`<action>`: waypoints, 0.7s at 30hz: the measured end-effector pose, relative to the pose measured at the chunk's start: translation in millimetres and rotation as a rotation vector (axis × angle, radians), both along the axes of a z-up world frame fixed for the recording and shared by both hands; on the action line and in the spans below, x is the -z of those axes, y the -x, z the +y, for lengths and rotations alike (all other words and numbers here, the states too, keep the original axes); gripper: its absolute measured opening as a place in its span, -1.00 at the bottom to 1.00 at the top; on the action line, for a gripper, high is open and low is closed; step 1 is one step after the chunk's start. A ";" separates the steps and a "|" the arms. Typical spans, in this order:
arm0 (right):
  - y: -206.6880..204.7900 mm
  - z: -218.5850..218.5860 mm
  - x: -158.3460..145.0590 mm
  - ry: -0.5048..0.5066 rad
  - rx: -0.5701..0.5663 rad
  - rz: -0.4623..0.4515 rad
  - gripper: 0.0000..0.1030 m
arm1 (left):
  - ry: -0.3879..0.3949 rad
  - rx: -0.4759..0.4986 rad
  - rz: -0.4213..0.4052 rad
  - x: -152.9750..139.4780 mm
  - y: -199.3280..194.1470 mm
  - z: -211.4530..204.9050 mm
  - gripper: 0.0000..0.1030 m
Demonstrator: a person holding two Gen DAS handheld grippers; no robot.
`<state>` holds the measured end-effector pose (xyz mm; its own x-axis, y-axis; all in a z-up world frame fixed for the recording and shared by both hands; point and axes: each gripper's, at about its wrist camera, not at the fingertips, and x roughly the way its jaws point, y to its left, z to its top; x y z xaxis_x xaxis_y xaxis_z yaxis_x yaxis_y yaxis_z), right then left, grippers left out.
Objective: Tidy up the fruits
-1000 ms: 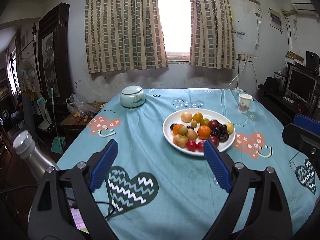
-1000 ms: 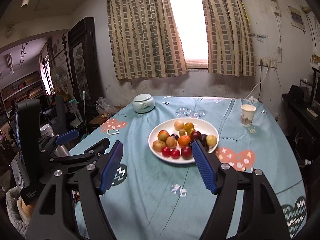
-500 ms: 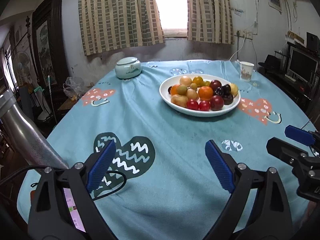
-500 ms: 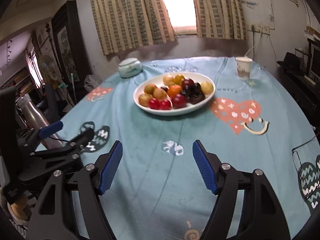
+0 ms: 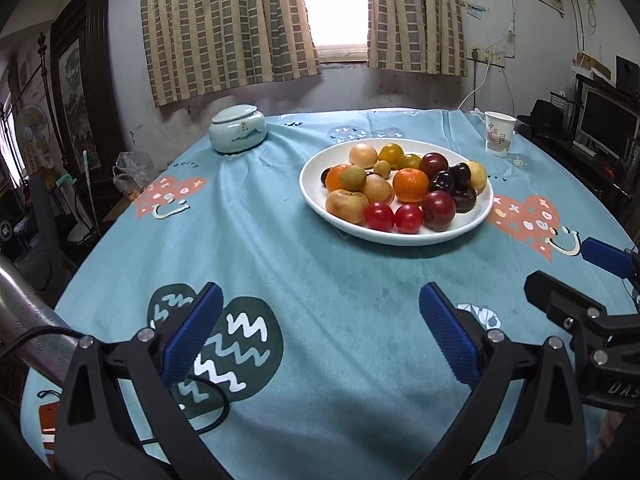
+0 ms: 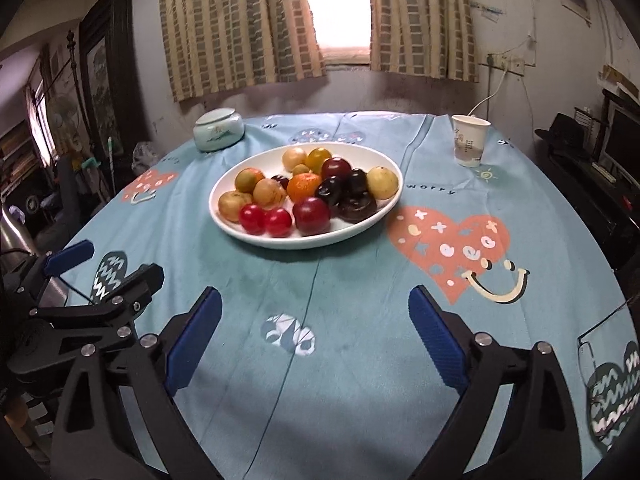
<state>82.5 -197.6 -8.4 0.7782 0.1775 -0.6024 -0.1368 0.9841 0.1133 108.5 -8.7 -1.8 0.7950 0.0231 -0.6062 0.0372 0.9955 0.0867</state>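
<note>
A white plate [image 5: 460, 232] [image 6: 360, 228] holds several mixed fruits: an orange [image 5: 410, 185] [image 6: 305, 187], red fruits [image 5: 409, 218] [image 6: 277, 221], dark plums [image 5: 445, 181] [image 6: 330, 190] and yellow-brown fruits [image 5: 346, 205] [image 6: 233, 205]. It stands on a blue patterned tablecloth [image 5: 280, 248] [image 6: 360, 320]. My left gripper [image 5: 320, 340] is open and empty over the cloth, short of the plate. My right gripper [image 6: 314, 336] is open and empty, also short of the plate. Each gripper shows in the other's view, the right one [image 5: 592, 280] and the left one [image 6: 92, 276].
A pale lidded ceramic jar [image 5: 237, 129] [image 6: 218, 129] stands at the table's far left. A paper cup [image 5: 499, 133] [image 6: 469, 140] stands at the far right. A metal flask [image 5: 24, 312] is at the near left edge. A monitor and shelves are at the right.
Both grippers have come down and forward toward the plate, which now looks nearer and larger. Both have stayed open and empty.
</note>
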 end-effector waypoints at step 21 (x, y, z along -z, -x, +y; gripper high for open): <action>-6.4 -16.4 20.3 -0.033 0.057 0.056 0.97 | -0.023 0.059 0.028 15.8 -0.7 -13.2 0.96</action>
<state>88.8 -213.9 -28.7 0.7530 0.1540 -0.6398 -0.0728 0.9858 0.1515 109.2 -22.0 -17.6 0.7784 -0.0093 -0.6277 0.0984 0.9893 0.1074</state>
